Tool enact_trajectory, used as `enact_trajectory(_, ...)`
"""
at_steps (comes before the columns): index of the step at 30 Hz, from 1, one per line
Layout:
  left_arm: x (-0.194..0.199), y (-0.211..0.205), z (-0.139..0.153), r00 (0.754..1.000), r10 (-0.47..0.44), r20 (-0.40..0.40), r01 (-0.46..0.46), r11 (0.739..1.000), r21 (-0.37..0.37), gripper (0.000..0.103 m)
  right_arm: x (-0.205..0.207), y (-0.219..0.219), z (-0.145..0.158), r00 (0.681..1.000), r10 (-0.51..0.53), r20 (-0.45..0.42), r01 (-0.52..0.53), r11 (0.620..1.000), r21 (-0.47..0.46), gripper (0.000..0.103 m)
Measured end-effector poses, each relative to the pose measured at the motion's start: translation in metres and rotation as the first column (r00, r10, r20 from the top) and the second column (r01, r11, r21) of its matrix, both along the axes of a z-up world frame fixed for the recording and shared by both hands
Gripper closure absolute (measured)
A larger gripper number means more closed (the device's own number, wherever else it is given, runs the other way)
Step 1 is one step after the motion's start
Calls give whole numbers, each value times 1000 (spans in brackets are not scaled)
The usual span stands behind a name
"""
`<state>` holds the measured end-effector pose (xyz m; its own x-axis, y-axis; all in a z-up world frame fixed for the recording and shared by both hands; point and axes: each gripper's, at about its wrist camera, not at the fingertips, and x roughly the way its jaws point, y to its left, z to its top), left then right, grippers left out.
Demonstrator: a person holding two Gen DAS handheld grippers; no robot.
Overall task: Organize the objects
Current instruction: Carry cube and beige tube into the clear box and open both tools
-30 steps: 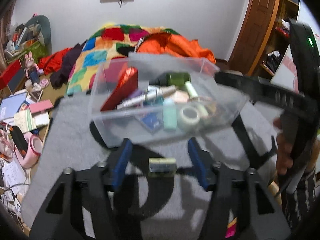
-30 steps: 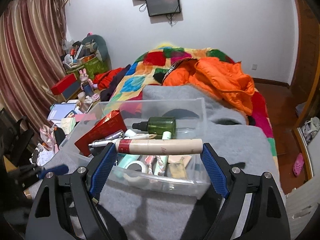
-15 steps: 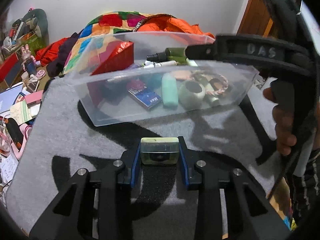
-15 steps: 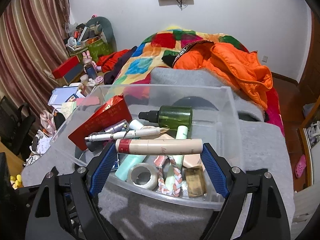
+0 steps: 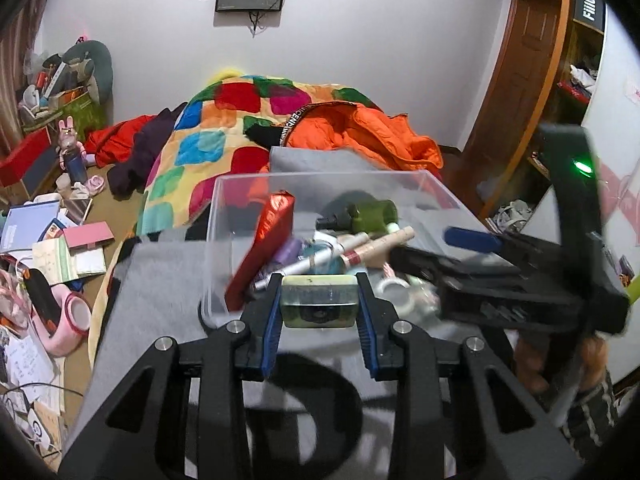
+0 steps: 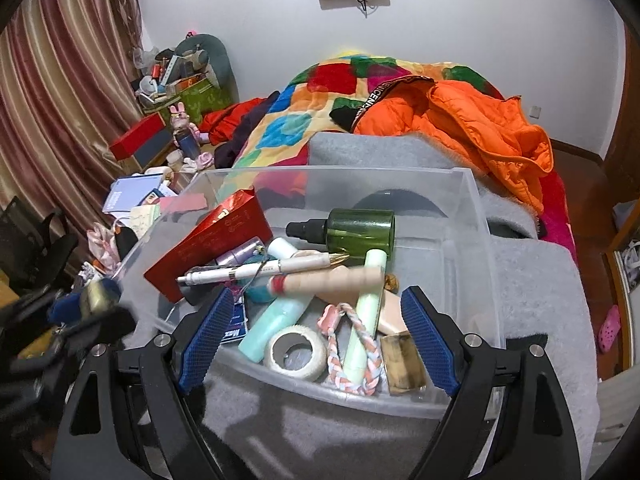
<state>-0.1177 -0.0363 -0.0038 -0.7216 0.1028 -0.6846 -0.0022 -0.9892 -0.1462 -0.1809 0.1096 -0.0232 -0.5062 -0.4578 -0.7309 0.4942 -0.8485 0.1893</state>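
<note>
A clear plastic bin (image 6: 482, 216) stands on a grey blanket (image 6: 532, 280) and holds several items: a red box (image 6: 224, 236), a green bottle (image 6: 360, 230), a white pen (image 6: 276, 268), a tape roll (image 6: 296, 352). A beige tube with a red band (image 6: 328, 280) lies loose and blurred in the bin. My right gripper (image 6: 316, 334) is open and empty over the bin's near side. My left gripper (image 5: 319, 306) is shut on a small pale-green rectangular bottle (image 5: 319, 300), held in front of the bin (image 5: 216, 204). It also shows blurred in the right wrist view (image 6: 94, 296).
A patchwork quilt (image 6: 320, 92) and an orange jacket (image 6: 480, 128) lie behind the bin. Books, boxes and a pink tape dispenser (image 5: 68, 316) clutter the floor at the left. A wooden door (image 5: 516, 80) and shelves are at the right.
My right gripper has let go of the beige tube, which dropped into the bin, and its jaws stand open. My left gripper closed on the small bottle and lifted it toward the bin.
</note>
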Motion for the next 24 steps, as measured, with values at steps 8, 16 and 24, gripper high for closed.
enact_trajectory(8,-30,4,-17,999,-7,50,6,1000,10,70,17,15,15,999,10,-38,-12,999,-36,19)
enact_trajectory(16,-34,6,-21,997,-16,69,14,1000,27,69,33,25,20,998,12,-63,-14,999,-42,19)
enact_trajectory(24,-13,10,-3,1000,-25,13,25,1000,12,62,54,42,32,994,-11,-112,6,999,-45,19)
